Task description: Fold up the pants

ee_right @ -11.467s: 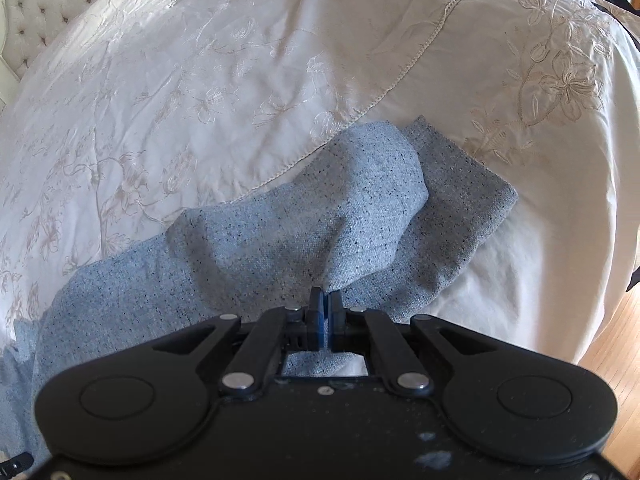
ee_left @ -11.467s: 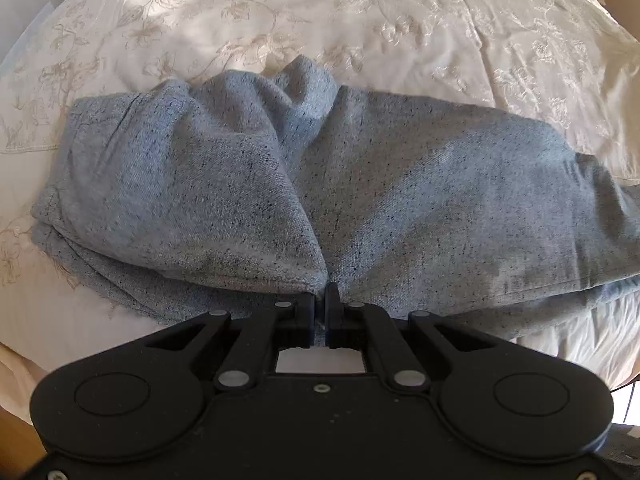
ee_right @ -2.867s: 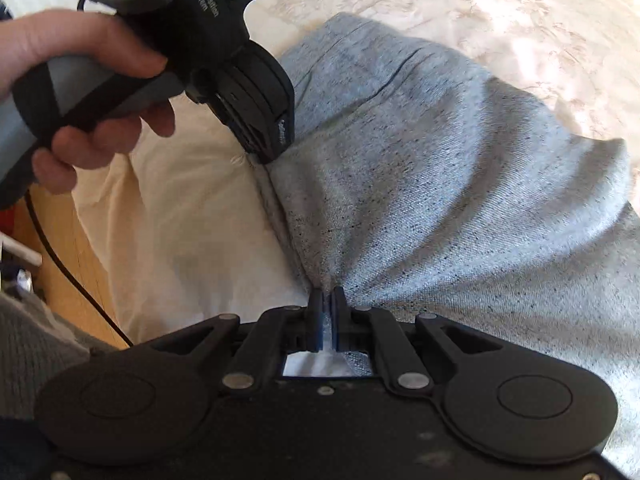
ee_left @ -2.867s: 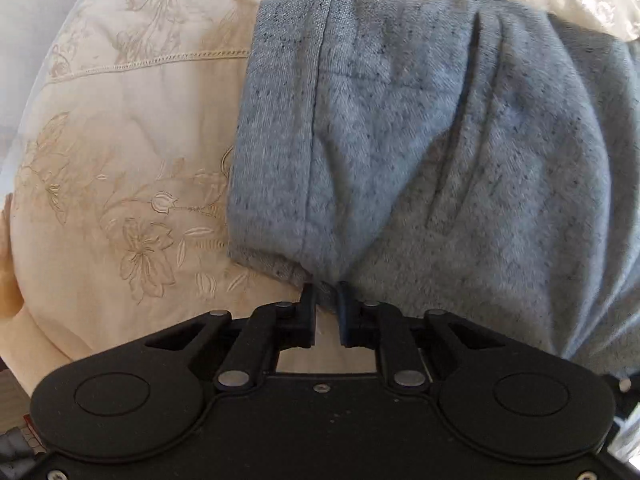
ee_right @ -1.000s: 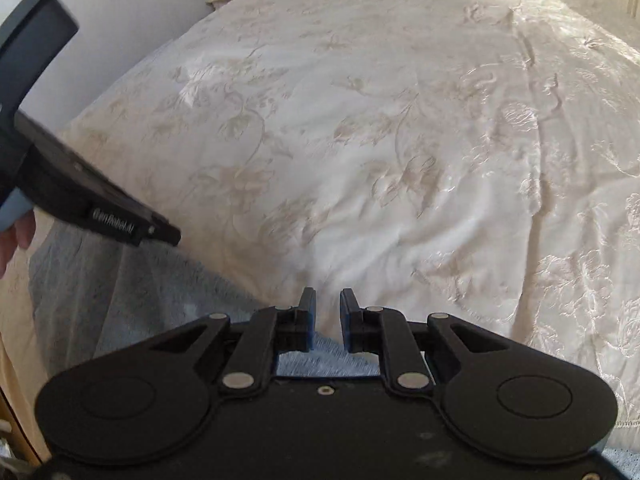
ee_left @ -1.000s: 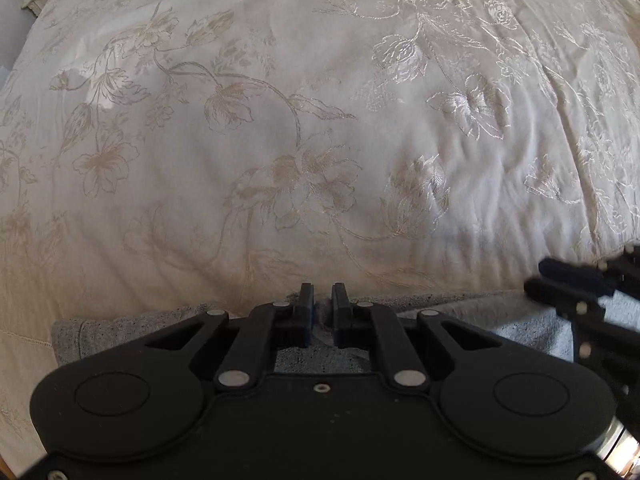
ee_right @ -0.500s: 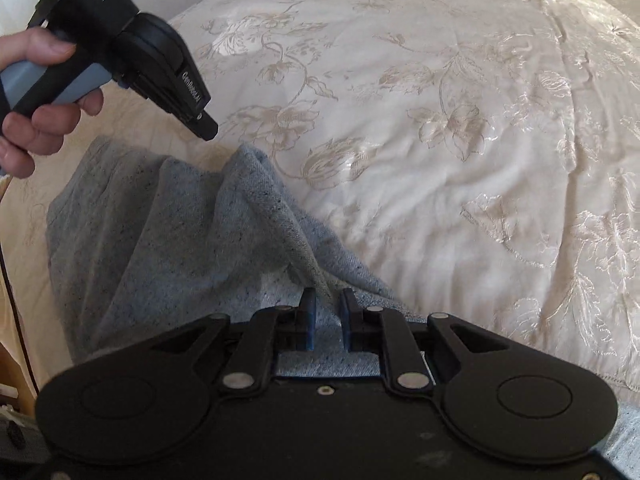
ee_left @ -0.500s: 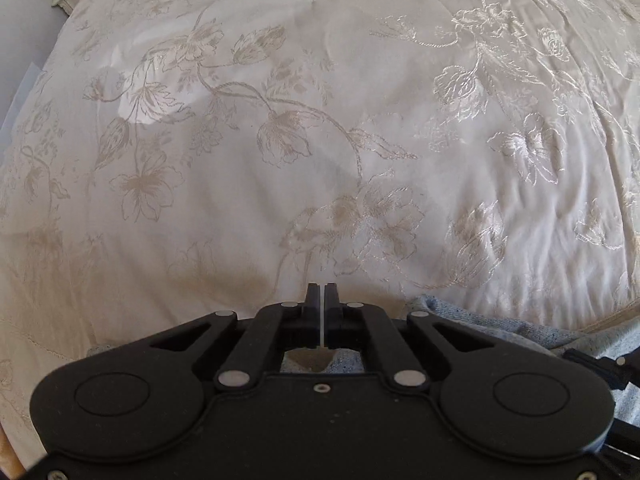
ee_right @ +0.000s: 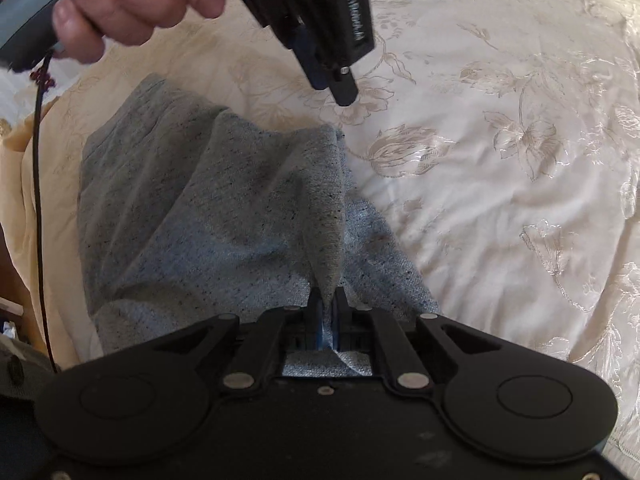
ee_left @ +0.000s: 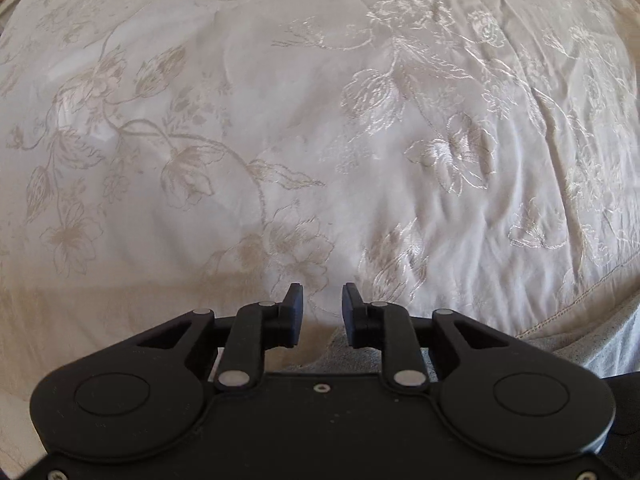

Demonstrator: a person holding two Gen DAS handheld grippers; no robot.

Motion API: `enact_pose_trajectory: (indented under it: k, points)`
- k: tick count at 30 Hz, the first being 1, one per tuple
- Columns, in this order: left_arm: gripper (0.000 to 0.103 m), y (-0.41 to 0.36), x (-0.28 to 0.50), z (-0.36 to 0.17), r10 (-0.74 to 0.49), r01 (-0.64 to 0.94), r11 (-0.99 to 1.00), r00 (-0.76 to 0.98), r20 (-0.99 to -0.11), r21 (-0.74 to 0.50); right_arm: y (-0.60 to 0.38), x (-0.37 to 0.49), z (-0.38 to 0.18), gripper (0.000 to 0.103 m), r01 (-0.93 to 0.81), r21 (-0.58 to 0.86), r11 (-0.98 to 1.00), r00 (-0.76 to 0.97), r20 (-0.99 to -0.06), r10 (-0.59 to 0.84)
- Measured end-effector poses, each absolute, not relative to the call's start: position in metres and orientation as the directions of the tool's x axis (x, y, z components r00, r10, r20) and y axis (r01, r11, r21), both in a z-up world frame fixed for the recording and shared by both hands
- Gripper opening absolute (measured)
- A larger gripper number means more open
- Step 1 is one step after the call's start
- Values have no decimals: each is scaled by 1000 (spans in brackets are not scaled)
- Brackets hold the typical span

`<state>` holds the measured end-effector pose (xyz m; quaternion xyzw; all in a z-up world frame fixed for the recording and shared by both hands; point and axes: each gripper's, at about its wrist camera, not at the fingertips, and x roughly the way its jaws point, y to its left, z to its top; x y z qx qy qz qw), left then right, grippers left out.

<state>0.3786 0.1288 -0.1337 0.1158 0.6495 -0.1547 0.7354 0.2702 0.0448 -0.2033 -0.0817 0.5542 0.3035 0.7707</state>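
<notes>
Grey pants point(ee_right: 208, 208) folded near the bed's point(ee_right: 500, 184) edge, right gripper point(ee_right: 327, 300) just closed, pinching a raised fold of pants, left gripper point(ee_left: 322, 300) just opened, released above floral bedspread, held by a hand point(ee_right: 124, 12).

White lettering on the left tool point(ee_right: 340, 80) is too blurred to read.

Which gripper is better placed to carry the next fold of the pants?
Right. The right gripper is shut on a raised ridge of the grey pants. The left gripper has just been opening, nothing between its pads, over the bedspread beside the pants.
</notes>
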Motion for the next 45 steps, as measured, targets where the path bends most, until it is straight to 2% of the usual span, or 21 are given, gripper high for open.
enact_pose_trajectory:
  k: [4,8,11,12,14,15,16,18,19,22,28,32,34,37,40,42,45]
  points:
    - [33,107,379,-150,-32,462,887,43,-999,-8,48,269,-203,7,-544,213,811,214,-900,380]
    - [37,91,368,-175,116,573,814,6,-993,99,50,266,-201,7,-547,217,809,220,-895,388]
    - [39,91,358,-189,179,619,775,-25,-984,125,48,262,-197,7,-556,217,802,222,-891,395]
    - [35,93,356,-190,181,621,773,-25,-983,126,47,261,-196,7,-558,219,801,223,-890,398]
    - [18,100,355,-189,165,574,808,1,-986,136,43,256,-190,9,-554,229,801,220,-887,406]
    - [14,105,357,-186,158,530,836,19,-987,144,41,255,-190,10,-548,234,803,219,-886,408]
    - [3,111,358,-182,167,476,862,62,-984,176,39,255,-189,12,-541,239,807,219,-886,409]
    - [2,115,355,-175,289,430,822,251,-924,374,31,254,-187,13,-516,238,823,233,-886,402]
    - [2,117,355,-175,319,429,797,300,-899,426,27,255,-188,13,-501,235,833,240,-887,394]
    - [2,140,371,-178,258,368,877,180,-949,308,14,258,-181,14,-434,205,877,322,-874,363]
    - [5,171,379,-159,211,228,939,206,-956,256,12,250,-161,14,-451,167,877,409,-834,370]
    - [7,194,373,-146,177,144,967,220,-959,211,30,246,-145,14,-472,158,868,491,-770,407]
    - [9,201,370,-143,168,121,972,226,-959,199,47,249,-144,14,-510,196,837,467,-754,461]
    - [10,213,358,-143,153,101,978,237,-960,181,69,265,-164,12,-548,261,795,352,-790,502]
    - [12,214,347,-148,145,104,980,225,-964,172,84,287,-197,10,-536,150,831,358,-851,384]
    - [12,211,333,-148,134,108,981,208,-969,159,81,308,-219,9,-456,88,885,371,-885,280]
    - [12,211,318,-155,113,119,983,196,-974,138,65,324,-219,13,-366,75,928,401,-887,230]
